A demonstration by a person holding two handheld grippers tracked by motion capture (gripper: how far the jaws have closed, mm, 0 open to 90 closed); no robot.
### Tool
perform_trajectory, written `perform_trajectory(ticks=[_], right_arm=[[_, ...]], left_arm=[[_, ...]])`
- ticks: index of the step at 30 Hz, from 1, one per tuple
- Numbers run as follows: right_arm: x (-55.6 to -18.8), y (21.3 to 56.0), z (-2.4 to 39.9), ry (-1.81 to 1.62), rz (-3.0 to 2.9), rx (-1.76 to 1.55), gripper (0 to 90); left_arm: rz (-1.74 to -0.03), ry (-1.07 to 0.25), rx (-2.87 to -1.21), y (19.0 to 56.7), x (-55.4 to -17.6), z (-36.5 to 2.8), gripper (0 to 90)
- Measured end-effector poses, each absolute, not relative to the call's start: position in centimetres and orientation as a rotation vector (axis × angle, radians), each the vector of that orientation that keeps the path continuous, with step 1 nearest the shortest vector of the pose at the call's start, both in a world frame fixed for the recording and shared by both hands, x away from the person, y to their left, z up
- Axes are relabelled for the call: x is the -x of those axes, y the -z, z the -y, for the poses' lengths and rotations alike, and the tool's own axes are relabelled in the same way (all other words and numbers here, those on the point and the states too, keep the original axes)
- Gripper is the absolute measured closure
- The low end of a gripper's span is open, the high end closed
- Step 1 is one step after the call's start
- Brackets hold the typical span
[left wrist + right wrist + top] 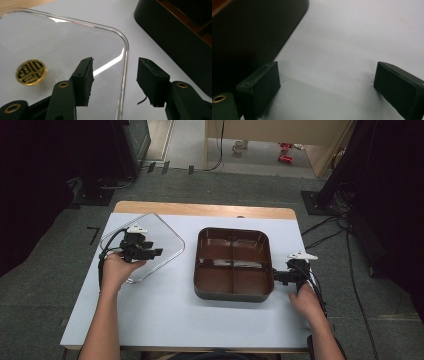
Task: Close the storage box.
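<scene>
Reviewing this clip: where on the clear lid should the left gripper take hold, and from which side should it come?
By its rim, at the rounded corner nearest the tray. The clear lid lies flat on the table, so only the thin raised edge offers purchase. The left gripper is open and already straddles that edge, so it could probably close there, coming in low from the person's side. The brown tray sits close by.

Quick count of what's on my table (165, 315): one brown tray (233, 264) with four compartments, one clear lid (150, 245) (it has one gold round sticker (31, 72) on it), and my two grippers, one left gripper (152, 253) and one right gripper (278, 277), two black jaws each.
</scene>
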State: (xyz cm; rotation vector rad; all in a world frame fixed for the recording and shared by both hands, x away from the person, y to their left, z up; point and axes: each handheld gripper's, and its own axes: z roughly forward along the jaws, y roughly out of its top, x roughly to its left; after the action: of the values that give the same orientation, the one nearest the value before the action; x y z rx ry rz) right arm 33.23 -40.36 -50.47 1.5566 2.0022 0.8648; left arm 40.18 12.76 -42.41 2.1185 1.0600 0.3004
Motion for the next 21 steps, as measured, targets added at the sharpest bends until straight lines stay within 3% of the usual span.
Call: perform_trajectory(ticks=[21], right_arm=[[-33.2,50.5,40.4,-0.869,-2.001,-1.558,6.0]], left_arm=[[-1.147,-0.394,-2.045,43.7,-43.4,-14.8,47.8]])
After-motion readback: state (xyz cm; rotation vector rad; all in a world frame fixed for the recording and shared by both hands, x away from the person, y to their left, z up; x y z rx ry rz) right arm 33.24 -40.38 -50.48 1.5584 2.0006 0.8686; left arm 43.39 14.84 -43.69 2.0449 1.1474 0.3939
